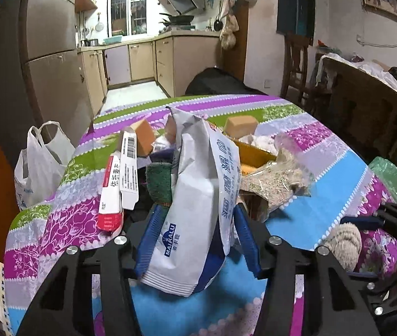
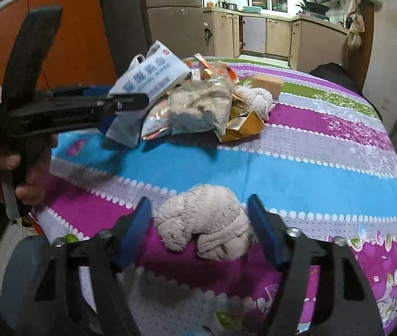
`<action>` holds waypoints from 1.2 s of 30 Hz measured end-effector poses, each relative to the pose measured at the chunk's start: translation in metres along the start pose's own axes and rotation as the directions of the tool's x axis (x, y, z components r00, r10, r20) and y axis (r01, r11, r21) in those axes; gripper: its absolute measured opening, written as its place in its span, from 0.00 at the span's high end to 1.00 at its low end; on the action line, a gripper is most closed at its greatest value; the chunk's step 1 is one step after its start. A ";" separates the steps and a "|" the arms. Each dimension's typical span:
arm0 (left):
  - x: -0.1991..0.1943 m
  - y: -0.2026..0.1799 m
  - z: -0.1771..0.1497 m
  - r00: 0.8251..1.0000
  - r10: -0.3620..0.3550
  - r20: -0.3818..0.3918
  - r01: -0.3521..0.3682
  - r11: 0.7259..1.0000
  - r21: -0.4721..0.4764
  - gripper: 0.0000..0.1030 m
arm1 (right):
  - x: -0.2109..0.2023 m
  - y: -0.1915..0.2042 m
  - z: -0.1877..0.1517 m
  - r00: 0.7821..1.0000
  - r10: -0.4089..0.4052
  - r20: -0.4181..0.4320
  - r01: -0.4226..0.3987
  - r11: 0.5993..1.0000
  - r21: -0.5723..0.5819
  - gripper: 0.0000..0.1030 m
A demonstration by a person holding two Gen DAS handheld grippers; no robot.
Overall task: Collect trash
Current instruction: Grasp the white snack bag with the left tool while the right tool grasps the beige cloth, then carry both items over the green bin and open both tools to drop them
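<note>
My left gripper (image 1: 195,215) is shut on a white and blue wet-wipes packet (image 1: 198,212) and holds it above the striped tablecloth (image 1: 338,184); the packet also shows in the right wrist view (image 2: 148,84), held by the left gripper (image 2: 125,103). My right gripper (image 2: 201,210) is open, with a crumpled beige cloth (image 2: 207,229) lying on the table between its fingers; the cloth also shows in the left wrist view (image 1: 344,243). A pile of trash lies behind: a clear bag of crumbs (image 1: 277,179), a red and white box (image 1: 111,193), a green scouring pad (image 1: 159,182), a torn yellow box (image 2: 243,128).
Two brown blocks (image 1: 142,137) (image 1: 240,126) sit at the far side of the pile. A white plastic bag (image 1: 39,165) hangs off the table's left edge. A dark wooden chair and cabinet (image 1: 366,106) stand to the right. The kitchen lies beyond.
</note>
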State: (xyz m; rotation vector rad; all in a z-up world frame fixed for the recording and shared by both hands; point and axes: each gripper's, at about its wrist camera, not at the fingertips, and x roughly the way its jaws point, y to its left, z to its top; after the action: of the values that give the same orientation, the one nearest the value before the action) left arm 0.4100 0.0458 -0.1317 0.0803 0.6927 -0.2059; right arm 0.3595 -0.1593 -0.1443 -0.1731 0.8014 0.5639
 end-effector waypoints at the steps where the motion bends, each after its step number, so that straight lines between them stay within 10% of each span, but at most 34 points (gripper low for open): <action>1: 0.001 -0.002 0.000 1.000 0.006 0.004 -0.006 1.000 0.006 0.53 | 0.000 0.001 0.000 1.000 -0.004 -0.011 0.004 1.000 0.002 0.45; 16: -0.067 -0.016 0.003 0.985 0.018 0.170 -0.016 1.000 -0.013 0.66 | -0.069 -0.006 0.011 0.974 -0.113 0.195 0.097 0.991 0.092 0.57; 26: -0.110 -0.136 0.059 0.950 -0.181 0.255 0.161 0.982 0.096 0.66 | -0.195 -0.087 0.036 0.877 -0.390 0.281 0.301 0.901 0.312 0.57; 36: -0.089 -0.297 0.118 0.905 -0.408 0.123 0.384 0.905 0.182 0.66 | -0.265 -0.209 0.014 0.825 -0.555 0.109 0.443 0.754 0.485 0.56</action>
State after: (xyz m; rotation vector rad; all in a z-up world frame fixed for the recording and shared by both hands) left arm 0.3534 -0.2464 0.0145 0.0684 0.5272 -0.6542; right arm 0.3332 -0.4389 0.0435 0.1043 0.5813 -0.1253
